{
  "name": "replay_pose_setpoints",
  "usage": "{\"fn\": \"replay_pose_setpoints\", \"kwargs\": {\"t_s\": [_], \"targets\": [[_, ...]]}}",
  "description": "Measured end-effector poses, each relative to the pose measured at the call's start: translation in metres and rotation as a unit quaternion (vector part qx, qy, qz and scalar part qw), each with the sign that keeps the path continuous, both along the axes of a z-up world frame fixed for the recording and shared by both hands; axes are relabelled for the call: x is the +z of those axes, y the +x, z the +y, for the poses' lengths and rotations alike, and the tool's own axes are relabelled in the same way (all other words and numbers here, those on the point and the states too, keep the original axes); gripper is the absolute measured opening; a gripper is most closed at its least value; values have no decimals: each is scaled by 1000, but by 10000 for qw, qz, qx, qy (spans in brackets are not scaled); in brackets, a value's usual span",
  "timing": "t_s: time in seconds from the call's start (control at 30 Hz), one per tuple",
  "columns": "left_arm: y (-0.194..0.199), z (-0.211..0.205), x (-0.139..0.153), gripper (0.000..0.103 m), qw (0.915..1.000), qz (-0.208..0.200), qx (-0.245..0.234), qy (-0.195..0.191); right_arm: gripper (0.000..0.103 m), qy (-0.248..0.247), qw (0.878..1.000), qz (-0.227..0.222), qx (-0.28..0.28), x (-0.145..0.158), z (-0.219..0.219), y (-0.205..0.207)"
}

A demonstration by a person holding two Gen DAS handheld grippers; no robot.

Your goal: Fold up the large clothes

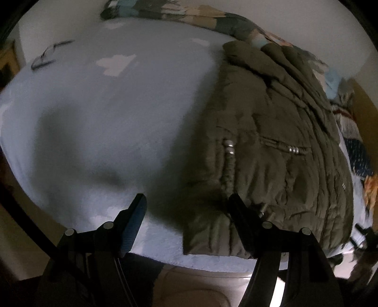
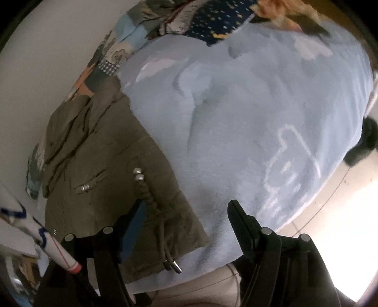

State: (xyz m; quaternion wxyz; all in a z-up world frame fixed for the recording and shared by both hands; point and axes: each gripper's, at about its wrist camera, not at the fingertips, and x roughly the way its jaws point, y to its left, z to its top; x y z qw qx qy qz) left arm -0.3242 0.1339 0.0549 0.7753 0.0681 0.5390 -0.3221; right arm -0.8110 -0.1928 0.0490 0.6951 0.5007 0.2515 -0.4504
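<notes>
An olive-green padded jacket point(image 1: 271, 160) lies folded on a light blue fleece blanket point(image 1: 106, 122), at the right of the left wrist view and at the left of the right wrist view point(image 2: 99, 170). It has metal snaps and a braided drawstring point(image 2: 151, 207). My left gripper point(image 1: 187, 200) is open and empty above the jacket's near hem. My right gripper point(image 2: 186, 210) is open and empty over the jacket's near right corner and the blanket point(image 2: 248, 118).
A patchwork quilt point(image 1: 193, 16) is bunched along the far edge by the wall and shows in the right wrist view point(image 2: 132, 30). A pair of glasses point(image 1: 49, 55) lies far left on the blanket. Bright tiled floor point(image 2: 337, 212) is at right.
</notes>
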Motion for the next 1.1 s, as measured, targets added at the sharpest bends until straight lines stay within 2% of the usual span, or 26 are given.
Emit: {"fn": "replay_pose_setpoints", "kwargs": {"t_s": [0.13,0.37,0.47,0.6,0.67,0.73,0.8,0.87,0.97,1.0,1.1], "targets": [[7,7,-4,71,9995,239,101,-180,76,213,9996,-207,-22,-9,-5,-1],[13,15,1,71,9986,163,32,-509,76,501,9978,-429,28,-28,-12,8],[22,25,2,71,9956,406,153,-834,77,597,9968,-529,63,-36,-14,14],[33,30,-13,71,9905,938,312,-952,85,613,9960,-651,6,-40,-18,17],[35,31,-19,71,9873,1152,356,-1031,85,594,9959,-681,-6,-42,-17,19],[33,30,-23,71,9844,1307,355,-1119,80,540,9950,-841,81,-40,-15,21],[29,29,-23,71,9823,1388,295,-1219,59,487,9905,-1262,224,-35,-13,23],[24,24,-23,71,9817,1403,169,-1274,56,281,9833,-1755,380,-24,-10,22],[12,12,-24,71,9815,1394,-92,-1309,55,-163,9731,-2193,689,-4,-5,26],[7,8,-23,71,9827,1330,-173,-1275,55,-214,9732,-2163,751,-1,-4,29],[-2,1,-24,71,9849,1220,-336,-1181,58,-73,9833,-1718,595,-12,-6,37]]}}
